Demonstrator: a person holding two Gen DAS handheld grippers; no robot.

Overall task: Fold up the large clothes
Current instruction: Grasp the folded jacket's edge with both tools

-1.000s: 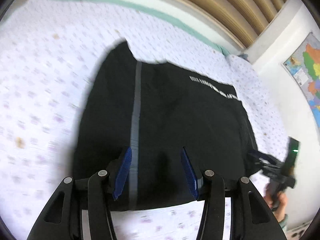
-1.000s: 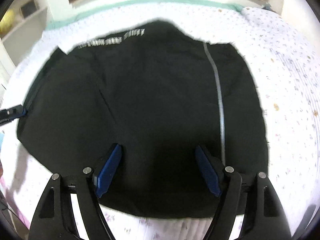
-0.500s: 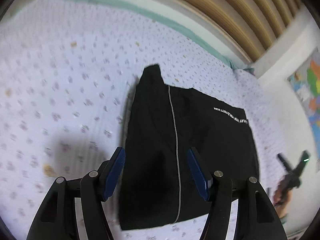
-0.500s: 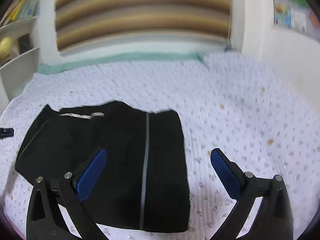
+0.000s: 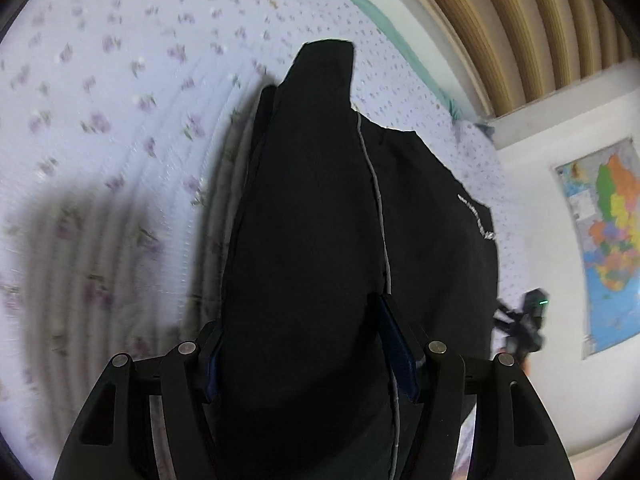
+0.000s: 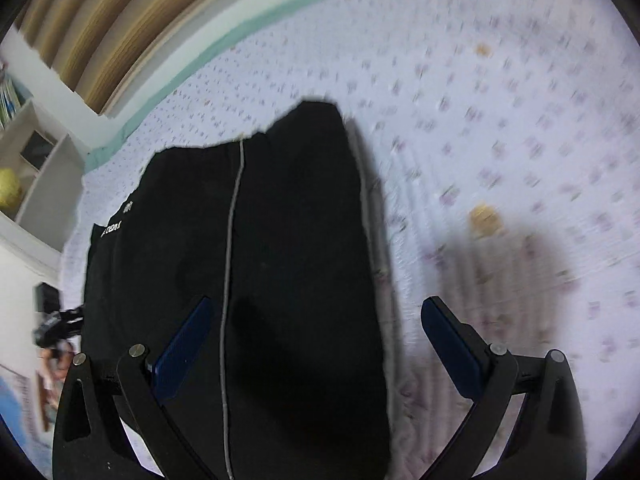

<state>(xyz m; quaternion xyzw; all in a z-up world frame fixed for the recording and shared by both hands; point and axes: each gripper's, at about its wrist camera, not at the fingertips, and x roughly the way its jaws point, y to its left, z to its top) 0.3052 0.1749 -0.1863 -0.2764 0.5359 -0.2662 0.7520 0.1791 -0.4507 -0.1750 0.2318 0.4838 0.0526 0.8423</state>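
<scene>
A black garment (image 5: 312,208) with a thin grey stripe (image 5: 376,200) and white lettering (image 5: 476,216) lies folded on the bed. My left gripper (image 5: 304,360) is low over its near end. Its jaws stand apart, and a thick bulge of the cloth fills the gap between them and hides part of the left pad. My right gripper (image 6: 316,308) is wide open astride the garment's (image 6: 288,220) right edge. One pad (image 6: 184,344) is over the black cloth and the other over the sheet. The right gripper also shows small and blurred (image 5: 504,316) at the left wrist view's right side.
The bed has a white sheet (image 5: 100,120) with small purple flowers and a brown stain (image 6: 484,218). A wooden slatted headboard (image 5: 520,20) runs along the far side. A map (image 5: 608,248) hangs on the wall, and a white shelf (image 6: 36,168) stands at the other side.
Both grippers have shifted to the garment's striped edge and come lower and closer. The right jaws have spread wide. Cloth now bulges between the left jaws.
</scene>
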